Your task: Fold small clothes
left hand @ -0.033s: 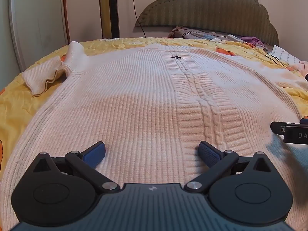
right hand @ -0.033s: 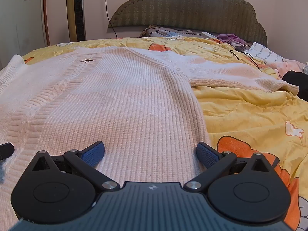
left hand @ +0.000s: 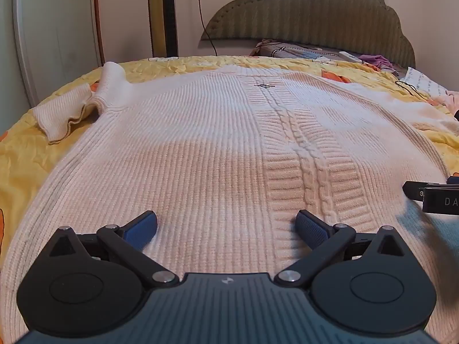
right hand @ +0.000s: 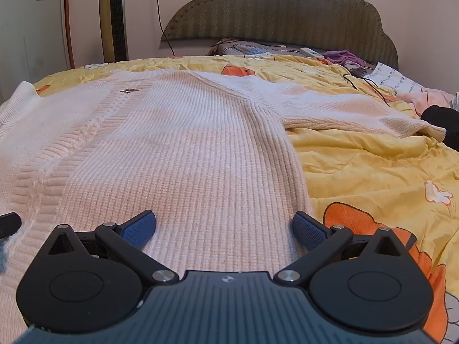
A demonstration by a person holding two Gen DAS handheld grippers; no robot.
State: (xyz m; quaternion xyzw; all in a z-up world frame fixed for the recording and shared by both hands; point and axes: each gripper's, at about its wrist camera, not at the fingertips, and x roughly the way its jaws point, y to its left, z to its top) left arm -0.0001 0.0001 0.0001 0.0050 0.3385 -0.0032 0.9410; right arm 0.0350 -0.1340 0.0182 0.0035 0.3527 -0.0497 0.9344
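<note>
Left wrist view: left tongs [left hand: 226,225] spread wide over the cream knit sweater [left hand: 200,149], nothing between the pads. Sweater lies flat on the bed's yellow quilt [left hand: 23,157]; its left sleeve [left hand: 66,111] is bunched near the quilt edge. Right wrist view: right tongs [right hand: 224,225] likewise spread, empty, at the sweater's right side edge. Only this view shows the right sleeve [right hand: 352,111] stretched out over open quilt. Headboard [right hand: 281,14] beyond.

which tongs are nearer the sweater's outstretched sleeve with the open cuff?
Right. The right tongs hover open at the cream ribbed knit sweater's side edge below that sleeve; the left tongs hover open mid-body, beside the cable braid.
</note>
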